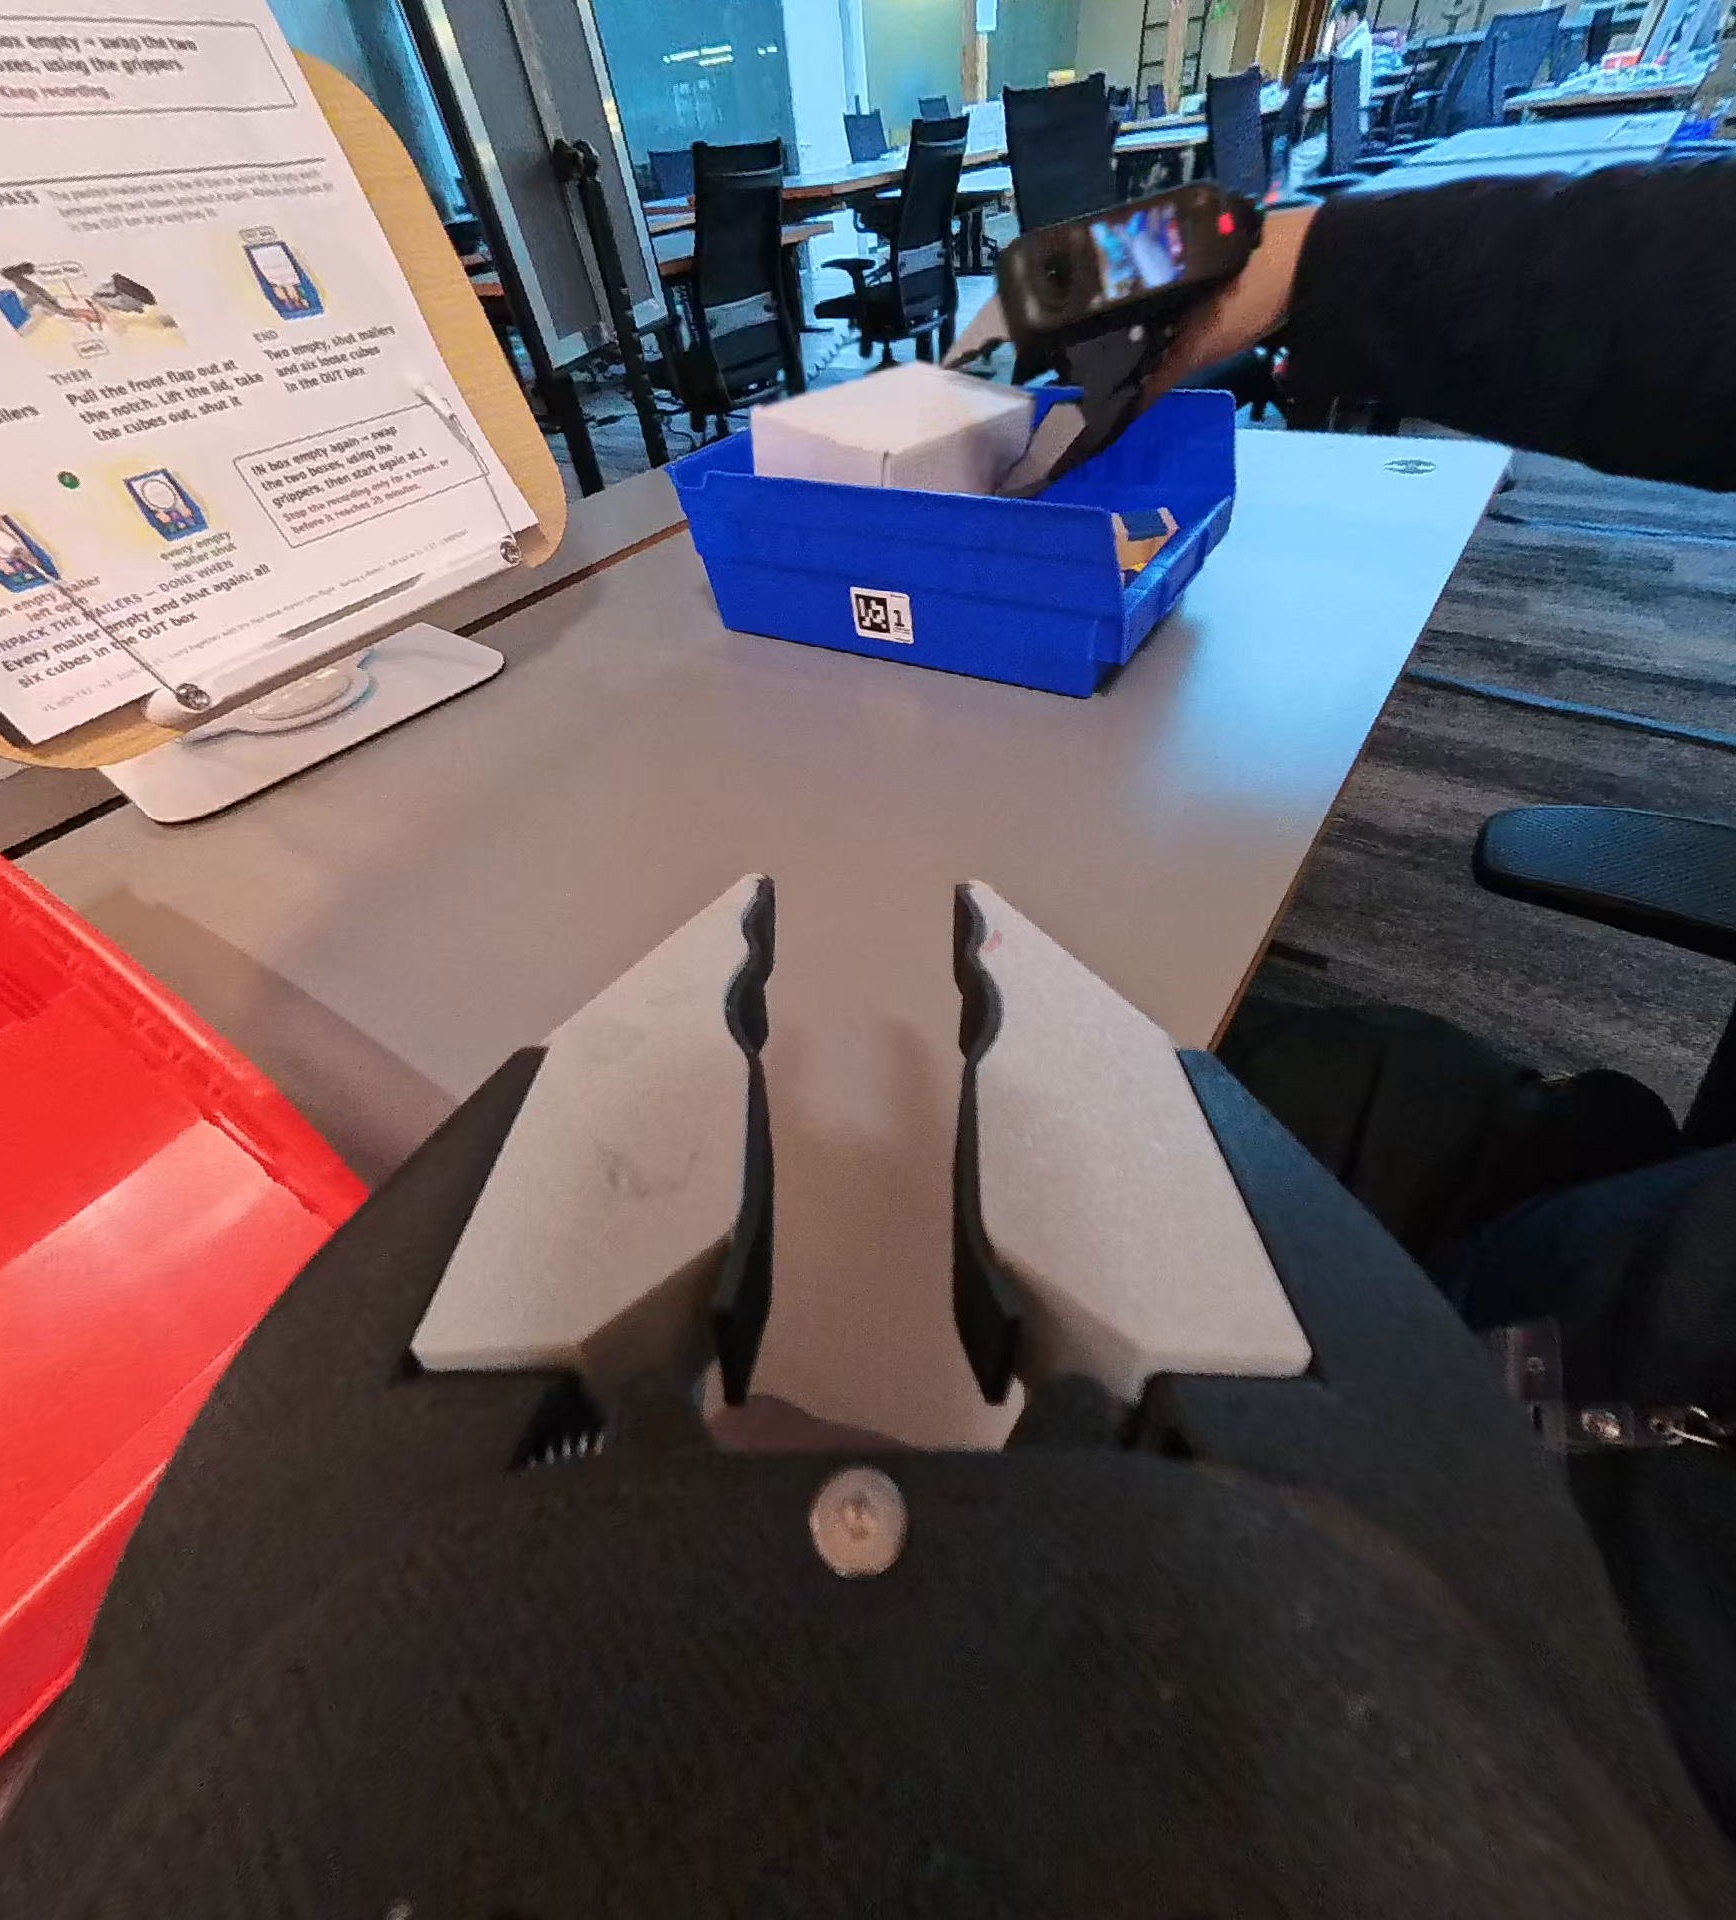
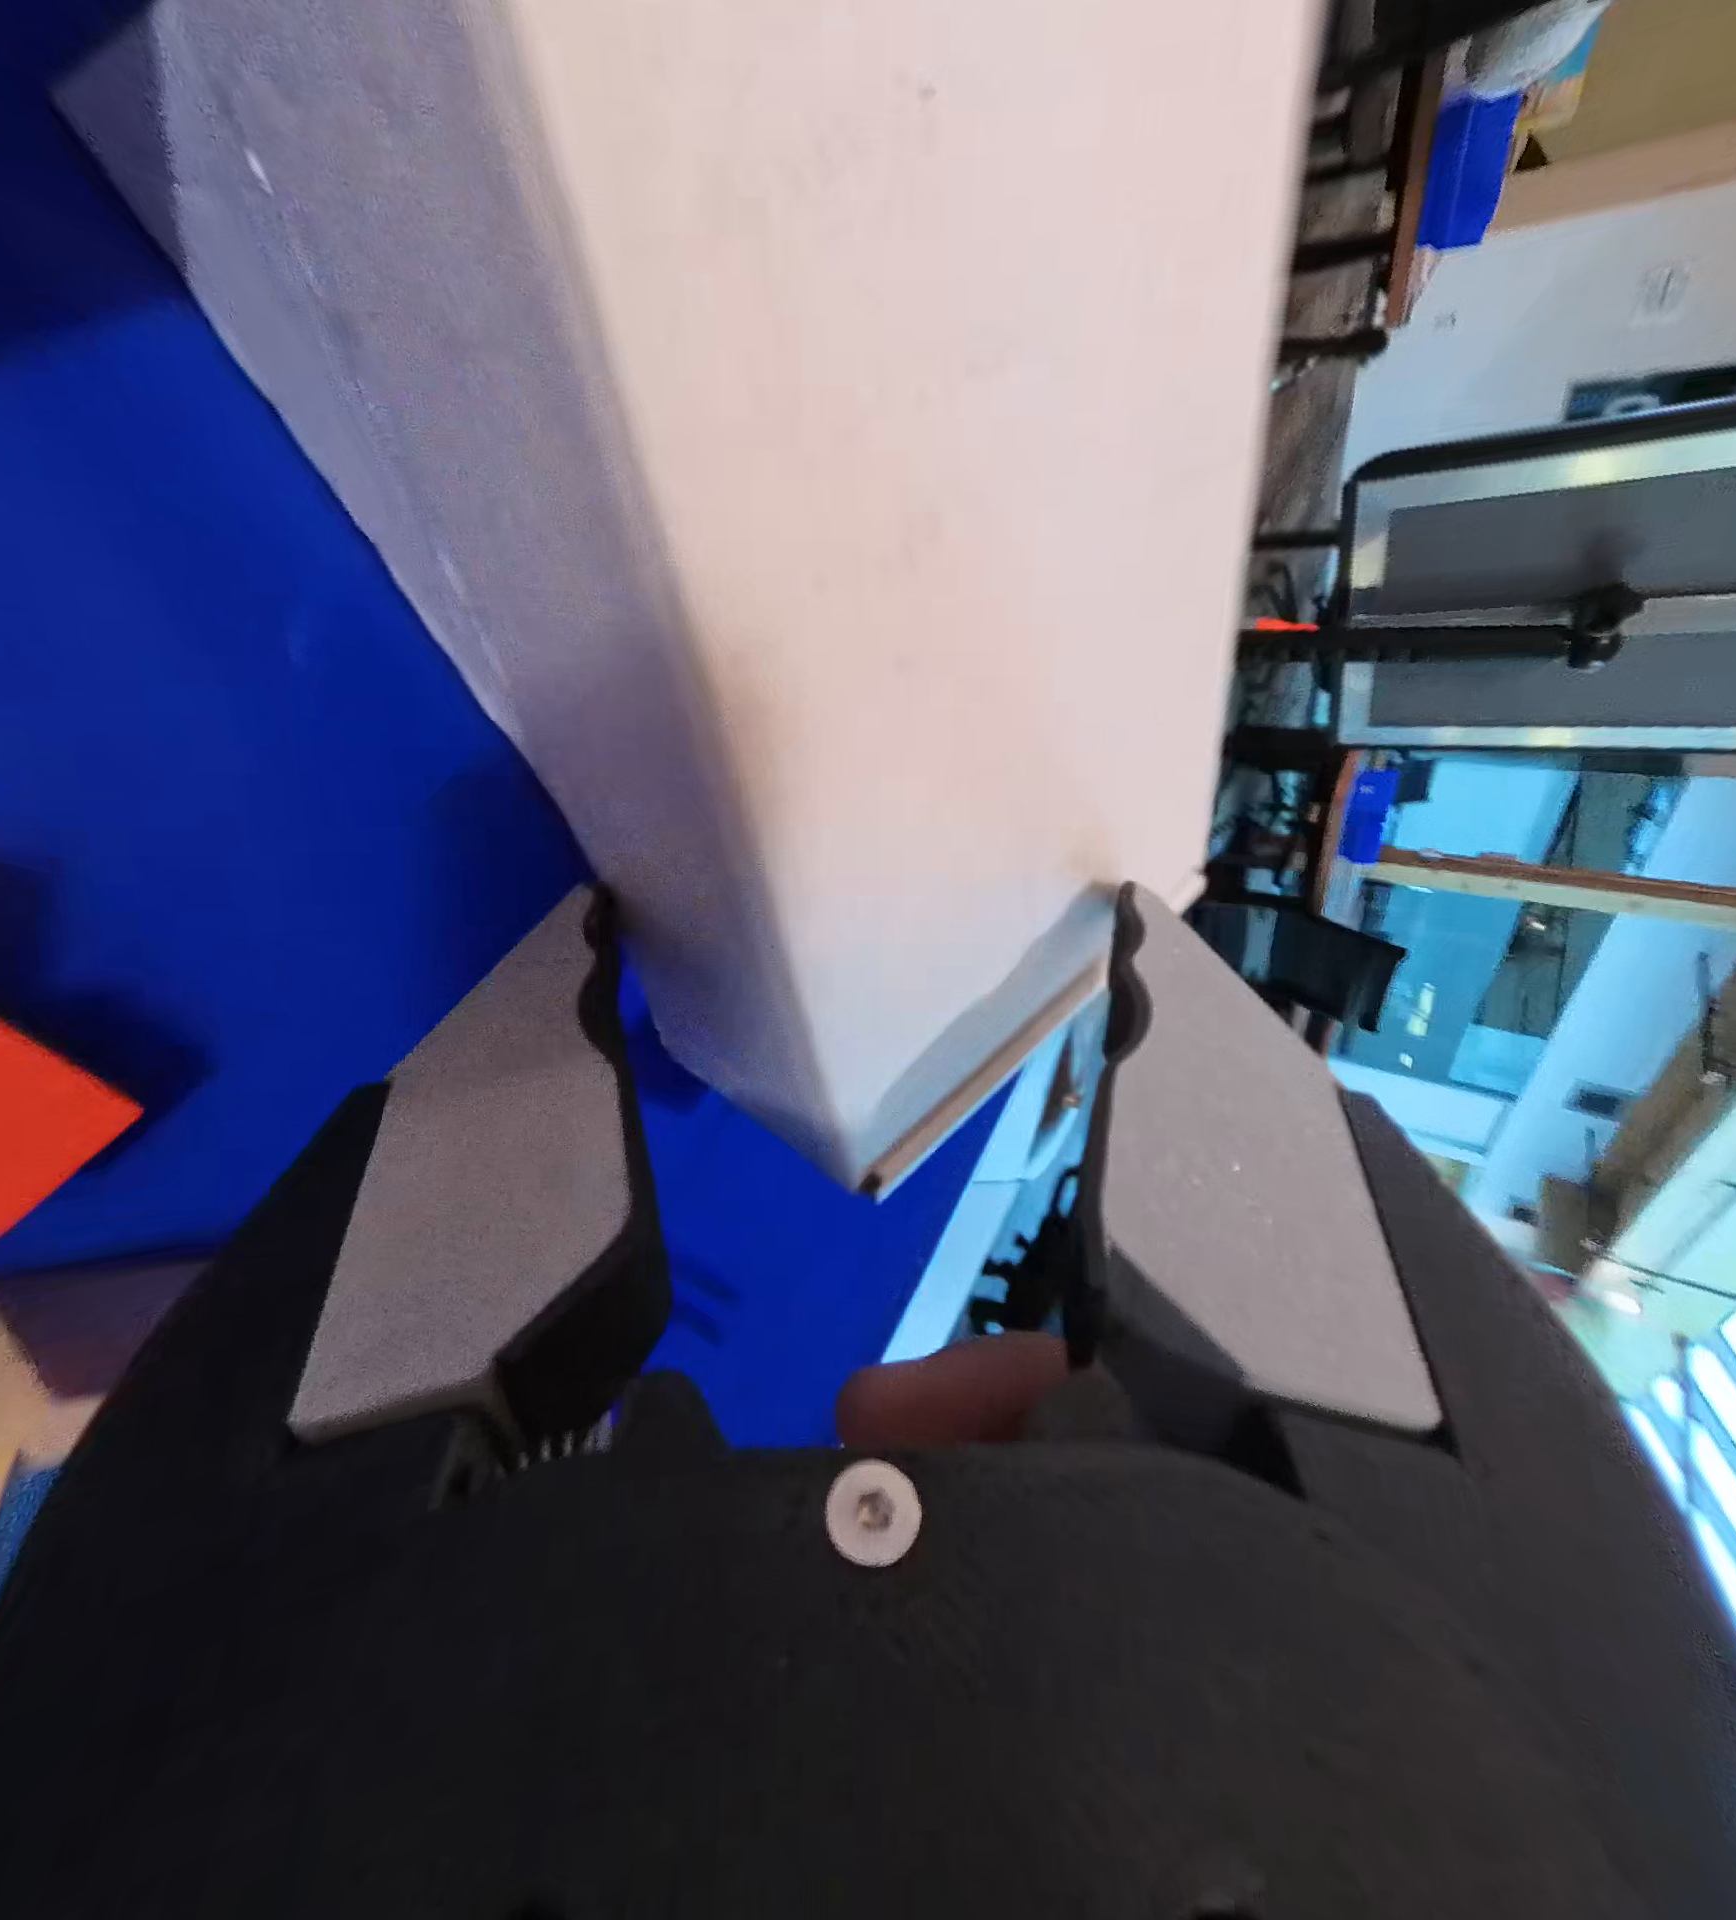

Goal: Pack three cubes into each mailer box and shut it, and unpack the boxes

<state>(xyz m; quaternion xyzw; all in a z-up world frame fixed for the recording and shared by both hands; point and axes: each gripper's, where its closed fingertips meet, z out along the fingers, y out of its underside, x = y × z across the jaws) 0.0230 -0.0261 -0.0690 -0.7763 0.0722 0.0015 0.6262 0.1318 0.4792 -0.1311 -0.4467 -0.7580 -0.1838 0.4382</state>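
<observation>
Grey counter (image 1: 843, 748) lies bare between red bin (image 1: 64, 1247) and blue bin (image 1: 947, 582). Left hand-held gripper (image 1: 862, 914) hovers low, parted, holding nothing. Right hand-held gripper (image 2: 859, 914) (rolled sideways) reaches into the blue bin, fingers spread around the white mailer box (image 2: 843, 520); grip unclear.

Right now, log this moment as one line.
left gripper: open, idle above table | right gripper: closing around white mailer box, grip unclear | blue bin: loose cubes inside
</observation>
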